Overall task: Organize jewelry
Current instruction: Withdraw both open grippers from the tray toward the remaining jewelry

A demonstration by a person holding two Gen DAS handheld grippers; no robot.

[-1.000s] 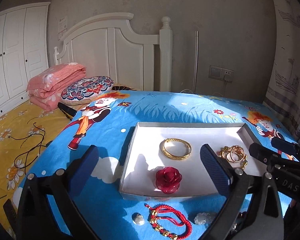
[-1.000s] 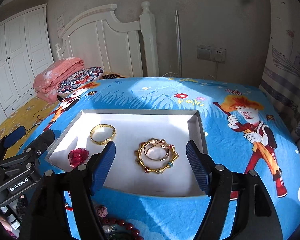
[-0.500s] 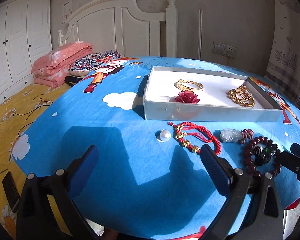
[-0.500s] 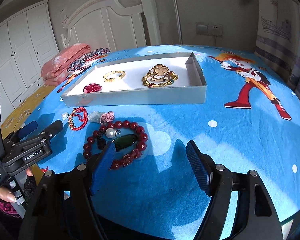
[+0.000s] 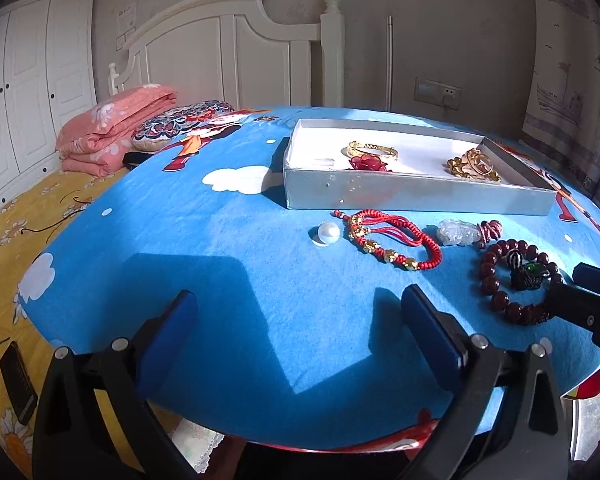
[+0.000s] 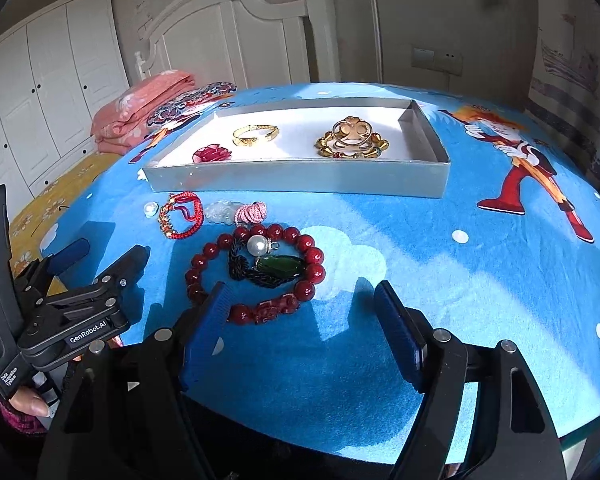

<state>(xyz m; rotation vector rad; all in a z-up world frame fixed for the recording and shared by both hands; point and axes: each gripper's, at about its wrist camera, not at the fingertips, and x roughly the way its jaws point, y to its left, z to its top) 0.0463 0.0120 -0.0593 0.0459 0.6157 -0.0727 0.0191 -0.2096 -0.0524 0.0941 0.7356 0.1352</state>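
Jewelry lies across the blue cartoon-print counter (image 5: 228, 264) in the left wrist view: a white pearl (image 5: 329, 233), a red cord bracelet (image 5: 394, 240), a pale carved pendant (image 5: 459, 233) and a dark red bead bracelet (image 5: 514, 280) sit just in front of the grey tray (image 5: 416, 196), while the left tongs (image 5: 298, 334) hover wide open over bare cloth — empty. In the right wrist view the right tongs (image 6: 300, 330) also stand open and empty, one pad just above the bead bracelet's near edge; the tray holds a gold bangle (image 6: 256, 135), a red rose (image 6: 212, 155) and a gold bead chain with rings (image 6: 352, 141) — well apart.
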